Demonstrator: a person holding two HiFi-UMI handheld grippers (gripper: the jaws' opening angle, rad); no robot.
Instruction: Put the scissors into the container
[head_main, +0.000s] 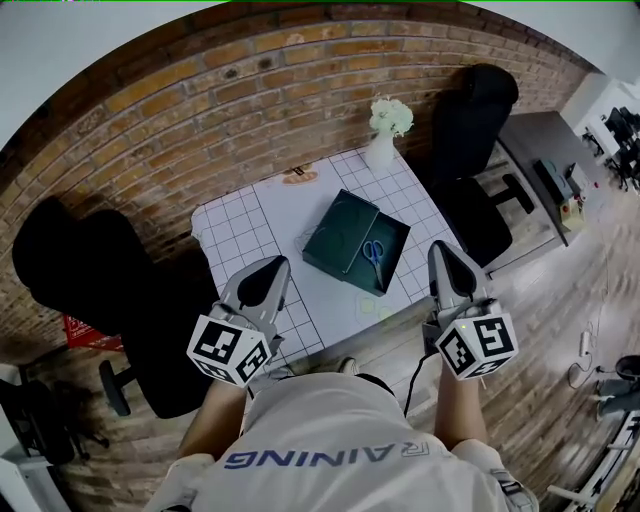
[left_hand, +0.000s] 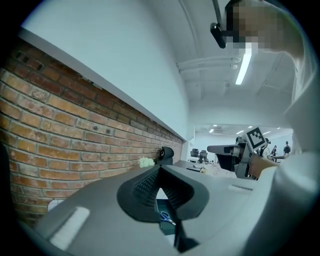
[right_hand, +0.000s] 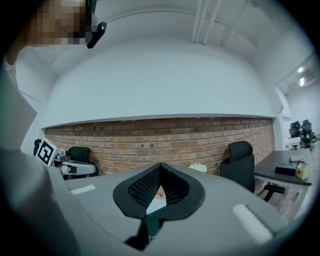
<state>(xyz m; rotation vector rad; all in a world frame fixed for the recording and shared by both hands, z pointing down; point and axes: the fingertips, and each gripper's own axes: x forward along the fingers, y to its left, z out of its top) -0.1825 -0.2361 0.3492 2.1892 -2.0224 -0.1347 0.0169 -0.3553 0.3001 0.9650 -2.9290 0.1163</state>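
The blue-handled scissors (head_main: 373, 250) lie inside the dark green container (head_main: 398, 232) in the middle of the white gridded table (head_main: 260, 215). The container's lid (head_main: 338, 228) rests along its left side. My left gripper (head_main: 275, 265) is held over the table's near left edge, short of the container, shut and empty. My right gripper (head_main: 438, 248) is held just off the near right edge, also shut and empty. In the left gripper view the scissors (left_hand: 165, 217) show below the closed left gripper (left_hand: 159, 166). The right gripper (right_hand: 160, 165) points at the brick wall.
A white vase of flowers (head_main: 385, 130) stands at the table's far right corner, and a small brown object (head_main: 299, 177) lies at the far edge. Black office chairs (head_main: 470, 150) (head_main: 90, 270) flank the table. Small pale notes (head_main: 375, 308) lie near the front edge.
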